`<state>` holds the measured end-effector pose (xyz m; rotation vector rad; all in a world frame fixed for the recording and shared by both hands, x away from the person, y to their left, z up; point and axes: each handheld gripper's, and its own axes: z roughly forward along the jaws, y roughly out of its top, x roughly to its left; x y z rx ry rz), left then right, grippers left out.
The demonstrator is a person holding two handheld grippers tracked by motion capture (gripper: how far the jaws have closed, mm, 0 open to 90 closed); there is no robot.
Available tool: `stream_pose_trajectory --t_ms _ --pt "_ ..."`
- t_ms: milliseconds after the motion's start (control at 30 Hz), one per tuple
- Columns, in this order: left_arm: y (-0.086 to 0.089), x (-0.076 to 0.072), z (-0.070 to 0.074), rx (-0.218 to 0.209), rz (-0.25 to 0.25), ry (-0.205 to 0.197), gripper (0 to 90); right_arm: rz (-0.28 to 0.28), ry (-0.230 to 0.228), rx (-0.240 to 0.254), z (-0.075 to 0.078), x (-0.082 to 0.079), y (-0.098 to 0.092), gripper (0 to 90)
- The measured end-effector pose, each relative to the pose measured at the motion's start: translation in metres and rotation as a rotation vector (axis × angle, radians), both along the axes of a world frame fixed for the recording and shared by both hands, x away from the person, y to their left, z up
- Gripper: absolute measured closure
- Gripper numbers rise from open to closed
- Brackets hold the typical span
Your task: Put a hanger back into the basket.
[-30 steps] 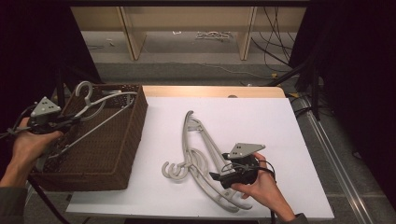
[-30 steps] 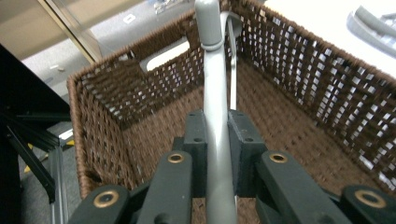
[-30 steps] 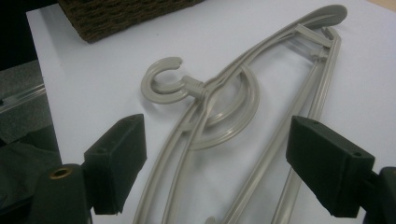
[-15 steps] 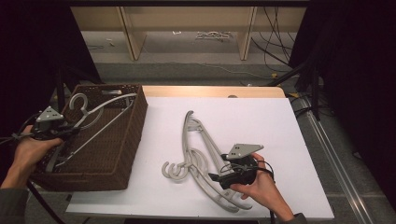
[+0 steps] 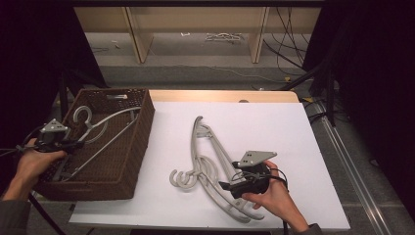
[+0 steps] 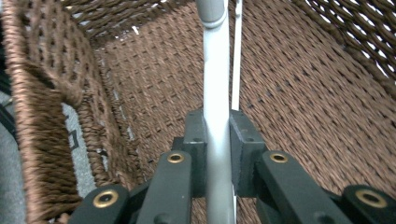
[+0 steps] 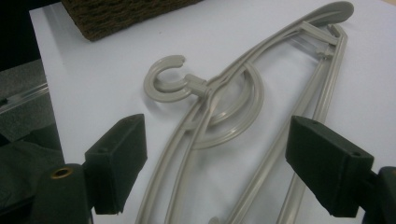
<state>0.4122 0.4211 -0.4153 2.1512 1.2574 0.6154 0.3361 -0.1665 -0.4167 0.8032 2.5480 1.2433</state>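
Left gripper (image 5: 73, 145) is clamped on the bar of a pale grey plastic coat hanger (image 6: 215, 93), holding it low inside the brown woven wicker basket (image 5: 142, 122), likely to lay it flat there. Right gripper (image 7: 219, 163) has its jaws spread wide, nothing between the pads, poised over the grey plastic hangers on the white table (image 5: 274, 122), probably for the next pick. Count: one basket, one hanger in it, apparently two overlapping hangers (image 5: 210, 161) on the table; cannot be sure of two
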Motion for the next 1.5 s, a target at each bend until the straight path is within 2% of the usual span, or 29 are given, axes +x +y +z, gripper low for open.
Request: stream_pose_trajectory --t_ms 167,233,300,333,400,533,567,600,633,667,700,733,767,833,867,900,967,1000,1067,1200,1300,1367,1500 --pt "0.0 0.004 -0.001 0.013 0.037 0.008 76.7 0.006 0.008 -0.009 -0.001 -0.001 0.002 21.8" --pt "-0.002 0.007 -0.002 0.028 0.079 0.035 74.8 0.005 0.005 -0.002 -0.001 0.0 0.002 21.8" --pt "-0.002 0.008 -0.003 0.03 0.083 0.037 73.3 0.004 0.008 -0.005 -0.001 0.0 0.002 21.8" --pt "0.0 0.01 -0.004 0.038 0.117 0.033 72.6 0.004 0.011 -0.005 -0.001 -0.001 0.001 21.8" --pt "0.001 0.011 -0.005 0.035 0.148 0.03 70.9 0.004 0.007 0.0 -0.001 0.0 0.001 21.8" --pt "0.003 0.011 -0.003 0.038 0.193 0.002 65.3 0.005 0.013 -0.006 -0.002 0.0 0.002 21.8" --pt "0.003 0.011 -0.002 0.034 0.214 -0.016 61.7 0.003 0.013 -0.004 -0.002 0.0 0.002 21.8" --pt "0.003 0.01 0.001 0.048 0.227 -0.028 57.7 0.002 0.012 -0.002 -0.002 0.0 0.002 21.8" --pt "0.003 0.01 0.001 0.048 0.227 -0.028 55.8 -0.002 0.01 -0.002 -0.003 0.0 0.002 21.8" --pt "0.002 0.008 0.009 0.033 0.246 -0.049 53.0 -0.006 0.014 -0.003 -0.003 0.0 0.002 21.8" --pt "0.002 0.008 0.009 0.033 0.246 -0.049 49.9 -0.006 0.014 -0.003 -0.003 0.0 0.002 21.8" --pt "-0.001 0.004 0.019 -0.007 0.251 -0.085 45.7 -0.004 0.013 0.004 -0.003 0.001 0.002 21.8" --pt "-0.004 0.001 0.024 -0.024 0.247 -0.105 43.0 -0.008 0.011 0.007 -0.003 0.001 0.002 21.8" --pt "-0.006 -0.002 0.028 -0.039 0.247 -0.119 38.0 -0.012 0.009 0.011 -0.003 0.001 0.002 21.7" --pt "-0.015 -0.011 0.04 -0.058 0.237 -0.177 36.2 -0.02 0.01 0.01 -0.003 0.0 0.003 21.7" --pt "-0.02 -0.015 0.045 -0.063 0.234 -0.2 35.1 -0.02 0.005 0.013 -0.003 0.0 0.003 21.7" --pt "-0.024 -0.019 0.049 -0.079 0.227 -0.215 31.5 -0.028 0.0 0.023 -0.004 0.0 0.004 21.5" --pt "-0.034 -0.027 0.057 -0.112 0.21 -0.247 30.5 -0.031 -0.003 0.027 -0.004 0.0 0.004 21.4" --pt "-0.045 -0.036 0.064 -0.156 0.184 -0.275 27.4 -0.029 0.0 0.027 -0.005 0.0 0.005 21.4" --pt "-0.071 -0.05 0.072 -0.257 0.074 -0.306 23.8 -0.034 -0.003 0.029 -0.006 0.0 0.006 21.1" --pt "-0.093 -0.061 0.075 -0.278 0.014 -0.338 23.1 -0.037 0.001 0.025 -0.008 0.0 0.009 21.0" --pt "-0.109 -0.068 0.076 -0.303 -0.015 -0.355 22.9 -0.034 0.007 0.025 -0.01 0.0 0.011 21.0" --pt "-0.141 -0.078 0.071 -0.365 -0.104 -0.38 22.7 -0.014 0.011 0.013 -0.014 0.0 0.016 21.2"
